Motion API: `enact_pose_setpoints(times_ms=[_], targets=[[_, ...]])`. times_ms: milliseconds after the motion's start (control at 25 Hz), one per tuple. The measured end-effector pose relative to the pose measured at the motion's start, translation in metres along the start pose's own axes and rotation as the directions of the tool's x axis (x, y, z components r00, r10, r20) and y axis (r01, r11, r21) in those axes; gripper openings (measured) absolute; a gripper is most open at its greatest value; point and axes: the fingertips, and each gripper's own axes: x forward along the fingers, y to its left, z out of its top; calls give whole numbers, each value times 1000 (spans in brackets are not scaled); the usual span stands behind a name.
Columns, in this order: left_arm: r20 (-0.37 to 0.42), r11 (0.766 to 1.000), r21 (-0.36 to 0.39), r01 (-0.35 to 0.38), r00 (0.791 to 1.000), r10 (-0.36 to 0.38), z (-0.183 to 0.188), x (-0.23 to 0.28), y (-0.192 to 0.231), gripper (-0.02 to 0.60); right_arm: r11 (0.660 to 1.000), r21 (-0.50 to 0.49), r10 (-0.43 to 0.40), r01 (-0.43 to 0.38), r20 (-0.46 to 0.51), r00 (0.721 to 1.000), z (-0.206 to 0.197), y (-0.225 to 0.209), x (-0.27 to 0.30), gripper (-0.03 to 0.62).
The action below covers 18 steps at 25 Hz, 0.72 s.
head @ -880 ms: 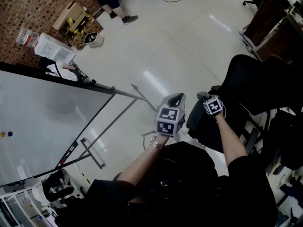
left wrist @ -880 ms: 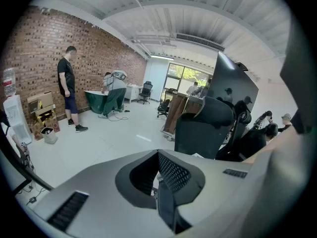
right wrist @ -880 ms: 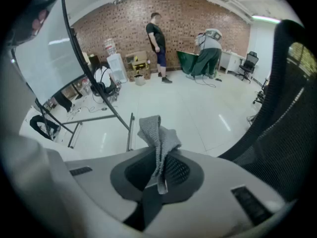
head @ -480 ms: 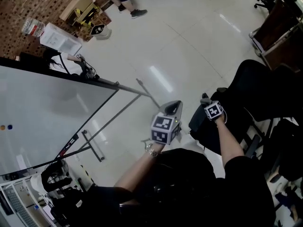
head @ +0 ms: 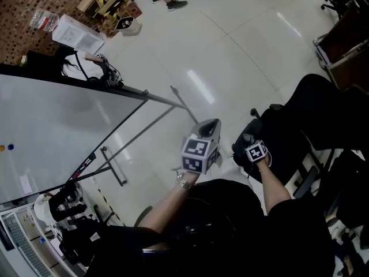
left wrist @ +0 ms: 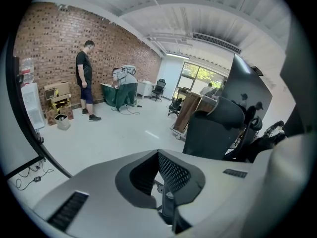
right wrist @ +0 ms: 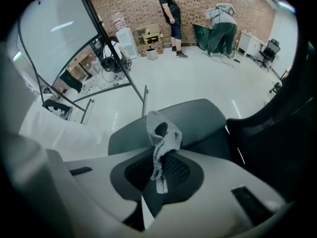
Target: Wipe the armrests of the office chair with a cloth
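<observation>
Left gripper (left wrist: 166, 181): jaws together, empty | right gripper (right wrist: 159, 176): pinching crumpled grey knit cloth (right wrist: 161, 135), frame centre, before dark padded armrest (right wrist: 200, 117)

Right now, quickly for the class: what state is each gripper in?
Left gripper: closed, nothing between its fingers.
Right gripper: closed on the small grey knitted cloth.

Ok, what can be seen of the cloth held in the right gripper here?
The cloth is a light grey, knit-looking rag, bunched and pinched between the shut jaws of the right gripper. Its top curls into a loop; a narrow tail hangs down. It sits right before the dark chair armrest; contact cannot be confirmed.
</observation>
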Motion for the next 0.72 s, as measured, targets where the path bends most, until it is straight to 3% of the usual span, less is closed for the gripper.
enact_pose_setpoints(times_ms=[120,400,560,720], targets=[[-5,1000,1,2,1000,-2,-2,3,-3,0,1000,-11,26,-26,-6,1000,-8,27,-5,31],[7,1000,13,7,1000,-7,-1,5,-12,0,972,-178,149,-155,-47,988,-17,78,-8,31],[20,999,32,0,1000,-1,3,4,-14,0,979,-149,149,-136,84,985,18,41,-31,32],[10,1000,28,-9,1000,9,0,2,-14,0,997,-66,44,-32,181,982,62,-35,-52,32]])
